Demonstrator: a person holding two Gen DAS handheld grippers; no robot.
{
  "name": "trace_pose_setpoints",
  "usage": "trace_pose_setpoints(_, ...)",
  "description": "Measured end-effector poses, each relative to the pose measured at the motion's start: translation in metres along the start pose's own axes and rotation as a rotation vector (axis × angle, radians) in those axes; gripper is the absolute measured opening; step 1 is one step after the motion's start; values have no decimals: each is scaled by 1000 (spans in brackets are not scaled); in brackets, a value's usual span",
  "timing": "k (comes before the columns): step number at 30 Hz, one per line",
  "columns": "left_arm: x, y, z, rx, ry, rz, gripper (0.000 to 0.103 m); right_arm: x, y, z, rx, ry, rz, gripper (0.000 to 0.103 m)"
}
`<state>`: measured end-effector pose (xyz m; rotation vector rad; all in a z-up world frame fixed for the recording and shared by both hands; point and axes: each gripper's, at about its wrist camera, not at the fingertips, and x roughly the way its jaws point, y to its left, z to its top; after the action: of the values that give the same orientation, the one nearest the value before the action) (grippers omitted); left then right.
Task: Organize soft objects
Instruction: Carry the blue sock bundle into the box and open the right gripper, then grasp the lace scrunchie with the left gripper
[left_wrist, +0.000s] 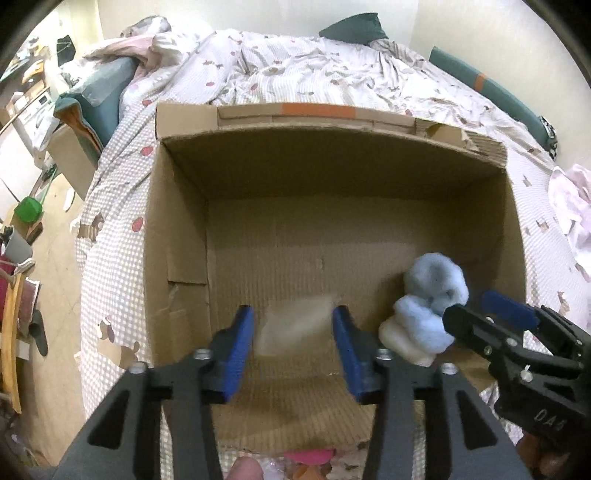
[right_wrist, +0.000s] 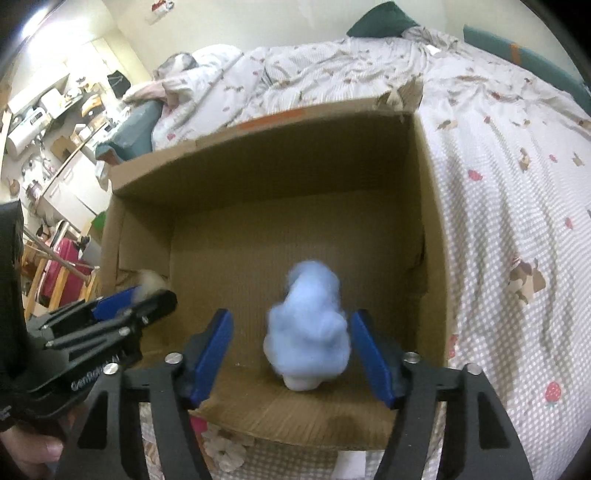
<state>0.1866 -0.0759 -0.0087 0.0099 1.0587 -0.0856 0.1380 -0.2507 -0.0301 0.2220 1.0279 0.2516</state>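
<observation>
An open cardboard box (left_wrist: 177, 229) (right_wrist: 432, 206) stands on the bed. My left gripper (left_wrist: 293, 332) is open over the box's near edge; a blurred pale beige soft object (left_wrist: 295, 325) is between and below its fingers, apart from them. My right gripper (right_wrist: 291, 343) is open; a blurred light blue and white plush toy (right_wrist: 310, 332) is between its fingers without touching them, inside the box. The toy also shows in the left wrist view (left_wrist: 428, 302), beside the right gripper (left_wrist: 476, 310). The left gripper (right_wrist: 136, 299) shows at left in the right wrist view.
The bed (left_wrist: 295, 66) (right_wrist: 509, 192) has a checked, patterned cover and rumpled bedding behind the box. A dark green pillow (left_wrist: 354, 29) lies at the far end. Cluttered furniture and floor (left_wrist: 33, 221) lie left of the bed. Pink items (left_wrist: 310, 456) lie before the box.
</observation>
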Motion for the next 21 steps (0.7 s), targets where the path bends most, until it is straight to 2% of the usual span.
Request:
trace_pose_setpoints(2, -8, 0, 0, 0, -5, -7, 64, -7, 0, 2, 2, -20, 4, 79)
trace_pose_setpoints(5, -22, 3, -1, -21, -8, -51, 69, -20, 0, 3, 1, -48, 7, 89)
trace_pose_setpoints(6, -29, 4, -1, -23, -20, -51, 77, -24, 0, 2, 0, -55, 8, 95)
trace_pose_setpoints(8, -42, 7, -1, -27, -51, -50, 86, -32, 1, 1, 3, -68, 15, 98)
trace_pose_setpoints(16, -88, 22, -15, -45, -122, -37, 95, -58, 11, -6, -33, -97, 14, 98)
trace_pose_setpoints(21, -102, 41, -31, -66, -108, -4, 97, -72, 17, -20, -28, -101, 16, 98)
